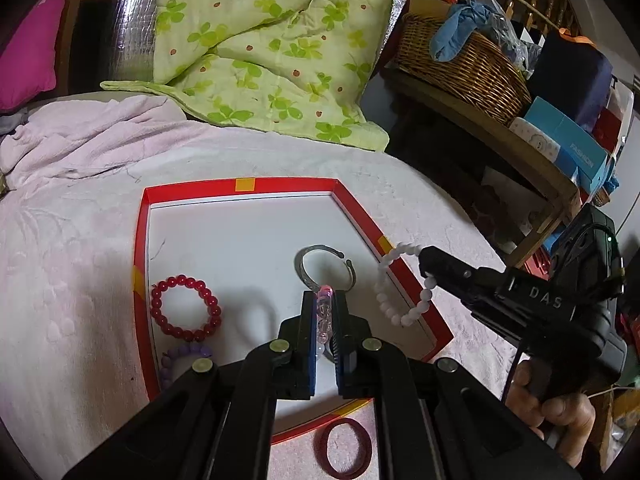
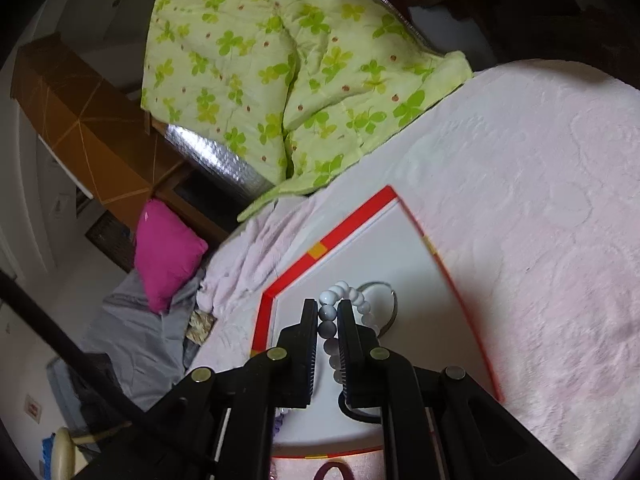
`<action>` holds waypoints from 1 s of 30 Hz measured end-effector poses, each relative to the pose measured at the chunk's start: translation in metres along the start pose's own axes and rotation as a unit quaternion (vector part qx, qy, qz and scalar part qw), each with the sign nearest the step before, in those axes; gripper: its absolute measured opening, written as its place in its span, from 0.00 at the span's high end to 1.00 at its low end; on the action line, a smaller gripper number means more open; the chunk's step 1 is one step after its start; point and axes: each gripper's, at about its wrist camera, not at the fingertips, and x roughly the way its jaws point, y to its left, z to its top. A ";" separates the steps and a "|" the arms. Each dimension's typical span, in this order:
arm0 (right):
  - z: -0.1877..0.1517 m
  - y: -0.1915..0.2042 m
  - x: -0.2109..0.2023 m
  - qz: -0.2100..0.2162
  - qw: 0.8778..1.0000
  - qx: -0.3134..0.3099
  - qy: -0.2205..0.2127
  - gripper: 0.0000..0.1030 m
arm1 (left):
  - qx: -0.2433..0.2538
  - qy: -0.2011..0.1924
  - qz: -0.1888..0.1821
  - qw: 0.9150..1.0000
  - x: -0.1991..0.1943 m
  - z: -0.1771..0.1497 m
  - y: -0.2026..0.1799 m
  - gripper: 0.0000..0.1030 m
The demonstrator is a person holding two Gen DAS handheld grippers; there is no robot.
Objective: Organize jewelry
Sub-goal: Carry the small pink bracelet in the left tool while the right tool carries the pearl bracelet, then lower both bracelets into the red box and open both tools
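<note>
1. My left tongs [image 1: 325,300] are pinched on a clear pink bead bracelet [image 1: 324,316]; my own fingers hide most of its loop, so only a few beads show between the pads.
2. My right tongs [image 2: 328,308] are clamped on a white bead bracelet [image 2: 332,308], which hangs over the right rim of the tray in the left view; its lower beads drop behind the jaws in the right view.
3. Down at the near edge, a dark red band [image 1: 346,446] lies on the blanket just outside the tray, partly cut off by my tool.
4. In the red-rimmed white tray [image 1: 240,186]: a red bead bracelet [image 1: 186,308] at left, a purple bead bracelet [image 1: 180,360] half hidden under my left tool, and a silver open bangle [image 1: 326,264] in the middle.
5. The tray sits on a pale pink blanket [image 1: 80,240].
6. Farther off: a green clover-print quilt [image 1: 272,40], a magenta pillow [image 2: 168,252], and a wicker basket [image 1: 464,68] on a wooden shelf, its contents too jumbled to read.
</note>
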 end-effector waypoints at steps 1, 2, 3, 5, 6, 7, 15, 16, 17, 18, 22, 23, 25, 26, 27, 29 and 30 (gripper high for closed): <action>0.000 0.000 0.002 -0.001 1.000 0.000 0.000 0.89 | -0.001 0.000 0.001 1.000 0.001 0.000 0.001 0.93; 0.001 -0.001 0.003 0.002 1.000 0.004 -0.001 0.89 | -0.003 0.001 0.001 1.000 0.003 0.001 0.003 0.93; 0.001 -0.002 0.004 0.003 1.000 0.008 -0.001 0.89 | -0.006 0.003 0.002 1.000 0.004 0.002 0.005 0.93; 0.001 -0.004 0.008 0.000 1.000 0.009 0.001 0.89 | -0.015 0.006 -0.001 1.000 0.010 0.005 0.010 0.93; 0.001 -0.005 0.009 0.000 1.000 0.010 0.003 0.89 | -0.018 0.007 -0.002 1.000 0.013 0.007 0.012 0.93; 0.001 -0.005 0.010 0.000 1.000 0.012 0.004 0.89 | -0.019 0.010 -0.002 1.000 0.017 0.010 0.013 0.93; 0.003 -0.007 0.017 -0.002 1.000 0.018 0.011 0.89 | -0.024 0.010 0.003 1.000 0.046 0.042 0.020 0.93; 0.003 -0.008 0.017 -0.003 1.000 0.019 0.011 0.89 | -0.027 0.013 0.007 1.000 0.053 0.046 0.022 0.93; 0.004 -0.009 0.018 -0.003 1.000 0.020 0.011 0.89 | -0.028 0.016 0.009 0.999 0.058 0.049 0.024 0.93; 0.004 -0.010 0.018 -0.003 1.000 0.022 0.011 0.89 | -0.029 0.019 0.012 0.999 0.063 0.052 0.025 0.93; 0.004 -0.012 0.022 0.000 0.999 0.027 0.018 0.89 | -0.047 0.030 0.025 0.998 0.082 0.060 0.036 0.93; 0.003 -0.012 0.023 0.000 0.999 0.026 0.021 0.89 | -0.054 0.030 0.026 0.998 0.084 0.061 0.038 0.93; 0.003 -0.011 0.025 0.003 0.999 0.027 0.025 0.89 | -0.068 0.032 0.026 0.997 0.089 0.062 0.044 0.93; 0.002 -0.011 0.026 0.004 0.999 0.027 0.027 0.89 | -0.072 0.034 0.026 0.996 0.092 0.062 0.045 0.93; 0.002 -0.011 0.028 0.002 0.999 0.025 0.029 0.89 | -0.075 0.037 0.028 0.996 0.094 0.062 0.047 0.93; 0.000 -0.012 0.030 -0.006 0.999 0.022 0.035 0.89 | -0.079 0.044 0.036 0.995 0.099 0.062 0.050 0.93; -0.001 -0.014 0.030 -0.011 0.999 0.023 0.037 0.89 | -0.080 0.046 0.039 0.995 0.100 0.061 0.051 0.93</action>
